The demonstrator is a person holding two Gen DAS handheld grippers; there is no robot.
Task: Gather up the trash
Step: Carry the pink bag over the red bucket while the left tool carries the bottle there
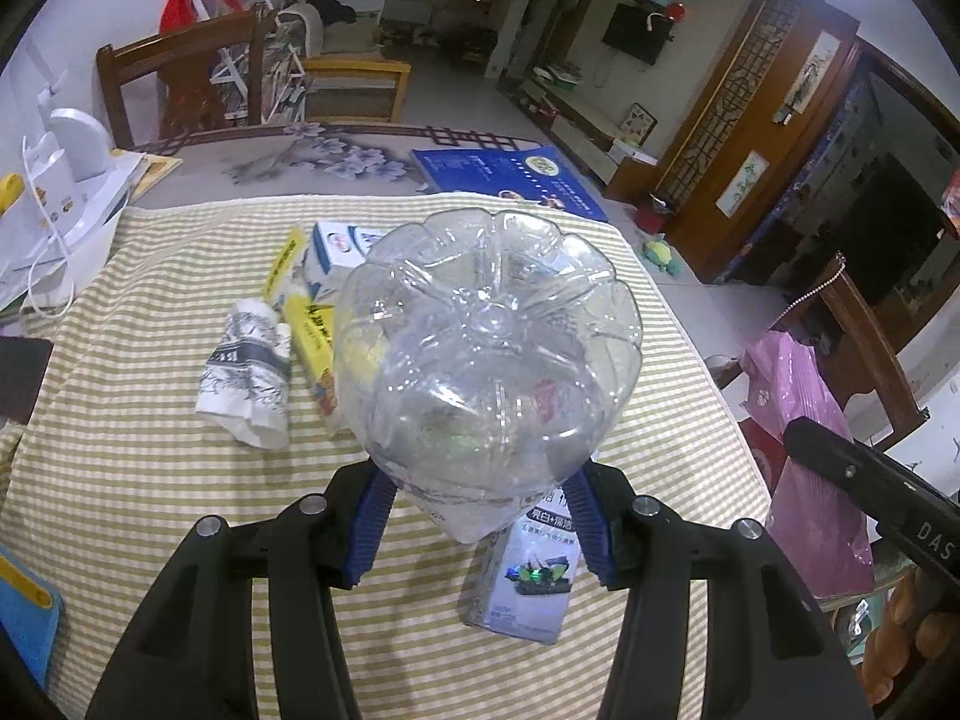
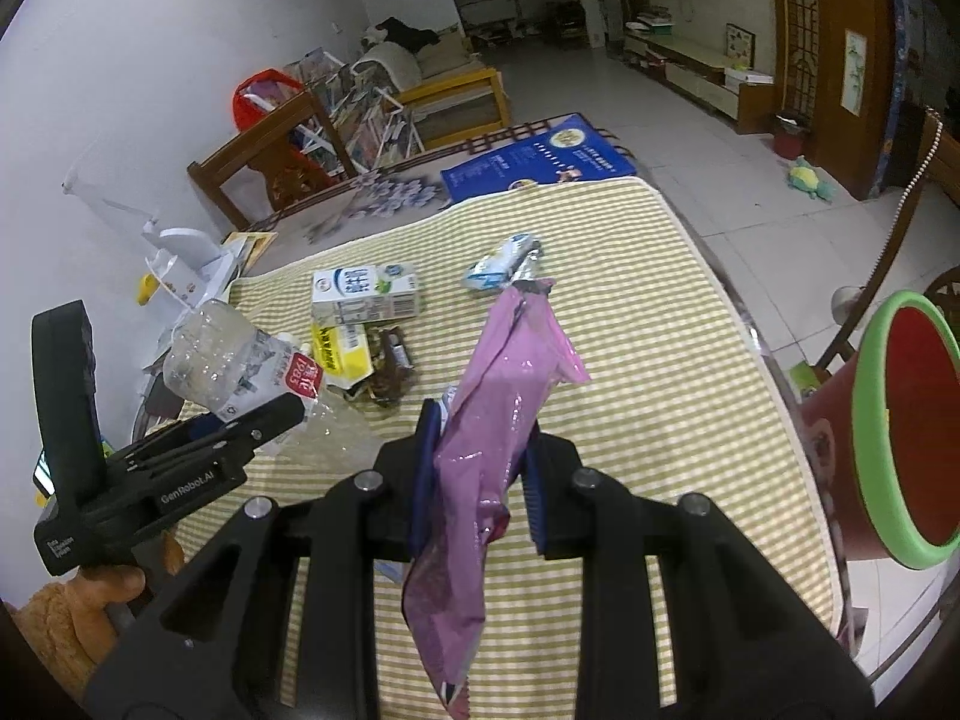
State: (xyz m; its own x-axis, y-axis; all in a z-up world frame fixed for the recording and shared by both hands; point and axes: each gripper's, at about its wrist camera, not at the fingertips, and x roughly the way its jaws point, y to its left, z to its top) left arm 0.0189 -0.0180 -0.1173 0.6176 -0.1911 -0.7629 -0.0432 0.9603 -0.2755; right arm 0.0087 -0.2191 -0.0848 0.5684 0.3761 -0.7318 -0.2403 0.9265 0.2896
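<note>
Right wrist view: the right gripper is clamped on a pink plastic bag, whose long axis runs from about six to twelve o'clock, with the lower end hanging below the jaws. The red bin with green rim stands at about three o'clock from this gripper, just beside the table edge, and its mouth is turned toward the camera. I judge that the right hand is the nearer one to the bin, so its bag should go in first. The left gripper is closed on a clear plastic bottle, with the bottle's base pointing toward twelve o'clock, above the striped cloth.
</note>
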